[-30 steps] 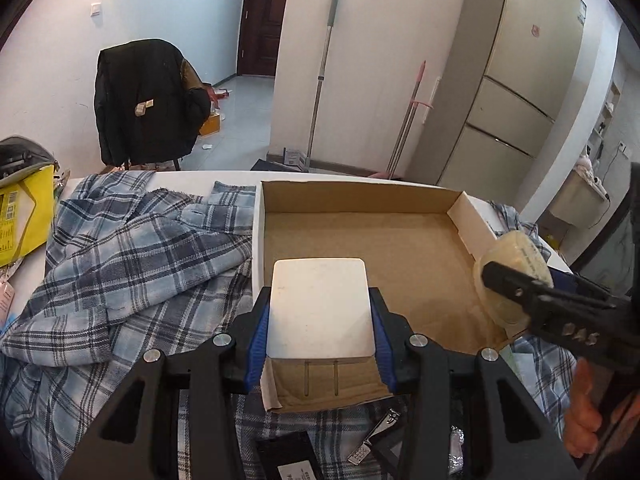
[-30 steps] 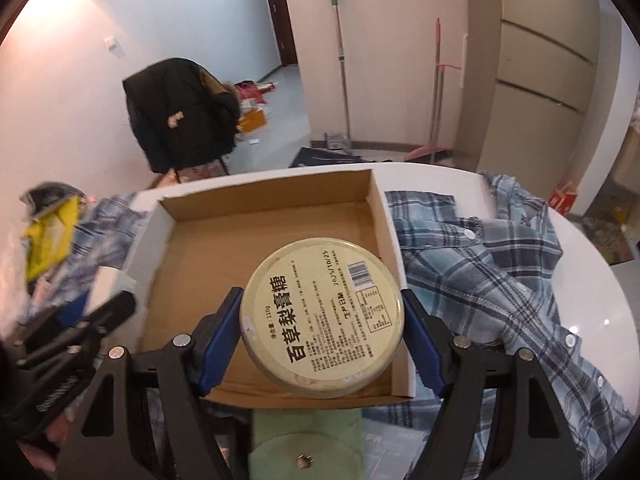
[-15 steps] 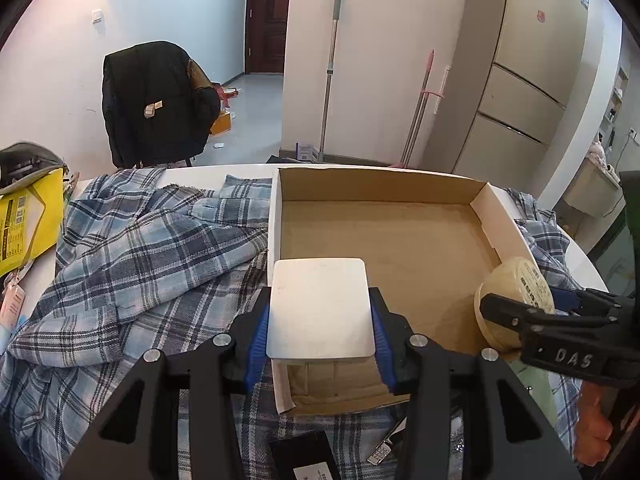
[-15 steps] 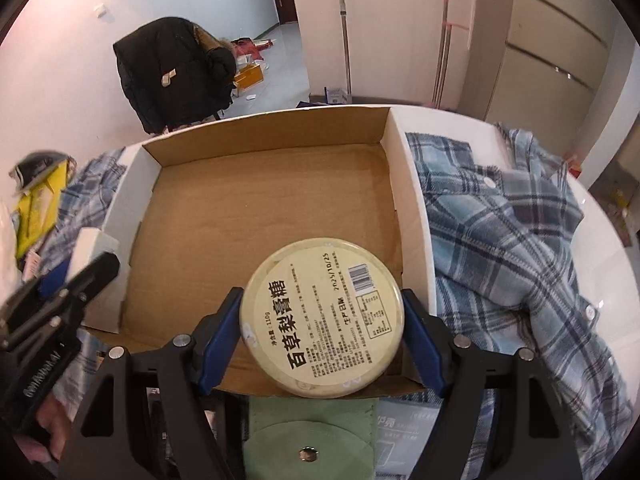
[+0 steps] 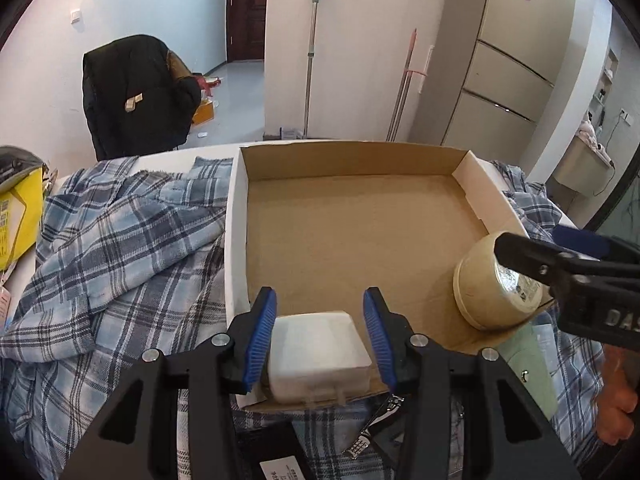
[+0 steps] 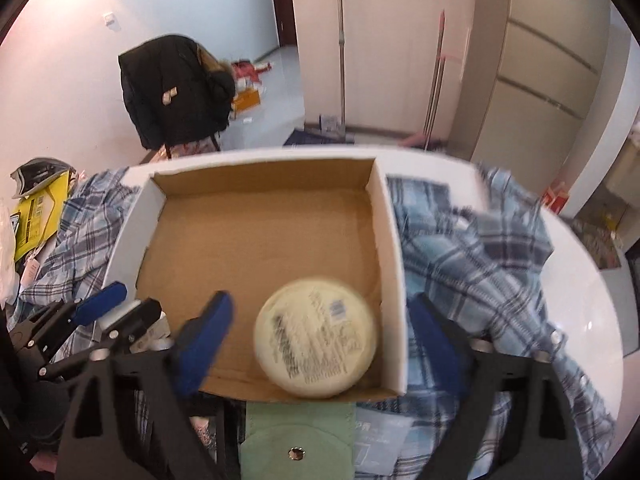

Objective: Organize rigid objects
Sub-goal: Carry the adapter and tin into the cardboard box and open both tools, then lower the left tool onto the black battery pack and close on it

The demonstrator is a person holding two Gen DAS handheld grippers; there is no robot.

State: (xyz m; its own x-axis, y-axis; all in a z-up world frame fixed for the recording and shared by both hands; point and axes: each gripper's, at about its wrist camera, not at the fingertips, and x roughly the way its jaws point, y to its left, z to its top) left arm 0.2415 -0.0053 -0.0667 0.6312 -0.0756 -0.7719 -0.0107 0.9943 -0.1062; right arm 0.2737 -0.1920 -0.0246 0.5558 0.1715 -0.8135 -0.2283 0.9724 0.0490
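Observation:
A shallow cardboard box (image 5: 476, 184) (image 6: 394, 264) lies on the table among plaid shirts. A white rectangular block (image 5: 316, 356) sits in the box's near left corner, between the blue pads of my left gripper (image 5: 320, 336), which is open with a gap on each side. A round cream tin with a printed label (image 6: 316, 336) (image 5: 492, 292) lies in the box's near right corner. My right gripper (image 6: 320, 332) is open wide around it, pads clear of it. Its fingers (image 5: 560, 264) show at the right of the left wrist view.
Blue plaid shirts (image 5: 112, 248) (image 6: 480, 256) cover the table on both sides of the box. A yellow packet (image 5: 16, 216) lies far left. A green pouch (image 6: 296, 436), nail clippers (image 5: 372, 436) and a dark card (image 5: 280, 460) lie in front of the box.
Both grippers have opened. The white block dropped from the left gripper into the box's near left corner, and the tin dropped from the right gripper into the near right corner.

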